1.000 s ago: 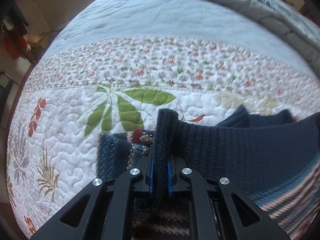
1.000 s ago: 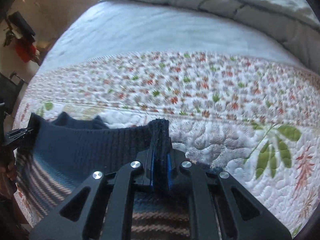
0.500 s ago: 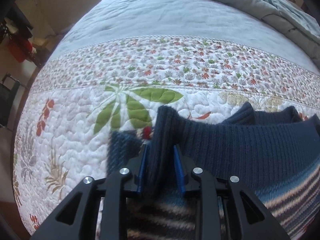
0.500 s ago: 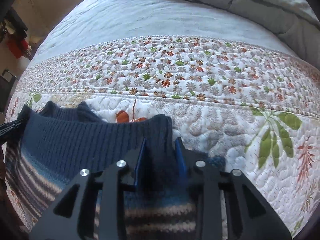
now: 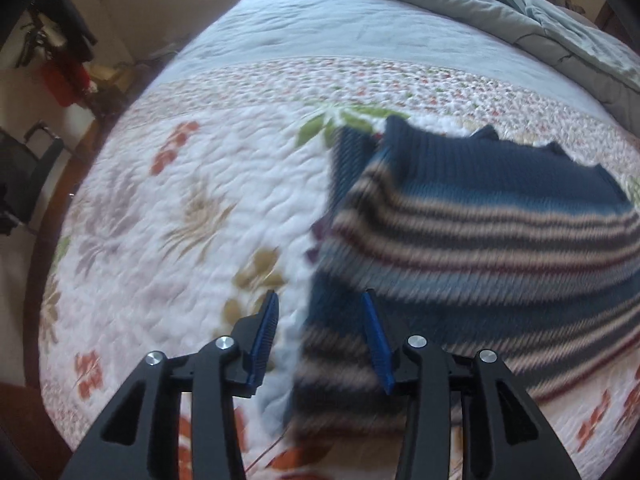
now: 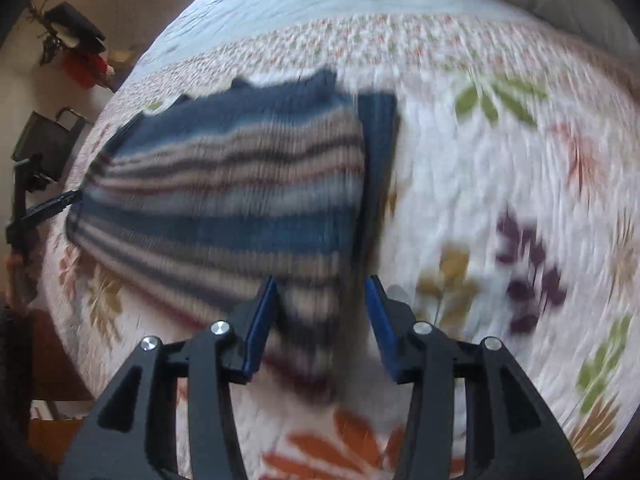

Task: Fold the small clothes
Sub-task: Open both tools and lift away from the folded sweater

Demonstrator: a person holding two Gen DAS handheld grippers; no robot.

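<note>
1. A navy knitted sweater with cream, maroon and blue stripes [image 5: 480,232] lies folded on a white quilted bedspread with a leaf and flower print [image 5: 180,208]. It fills the right half of the left wrist view and the upper left of the right wrist view [image 6: 240,184].
2. The left gripper [image 5: 320,332], black with blue pads, sits at the bottom centre of its frame. Its jaws have just been opening and stand apart over the sweater's left edge, pinching nothing.
3. The right gripper [image 6: 322,320] has likewise just been opening. Its blue pads stand apart above the sweater's lower right corner, clear of the knit.
4. A rumpled grey-green duvet [image 5: 500,12] is heaped at the top of the left wrist frame.
5. Both views are blurred.
</note>
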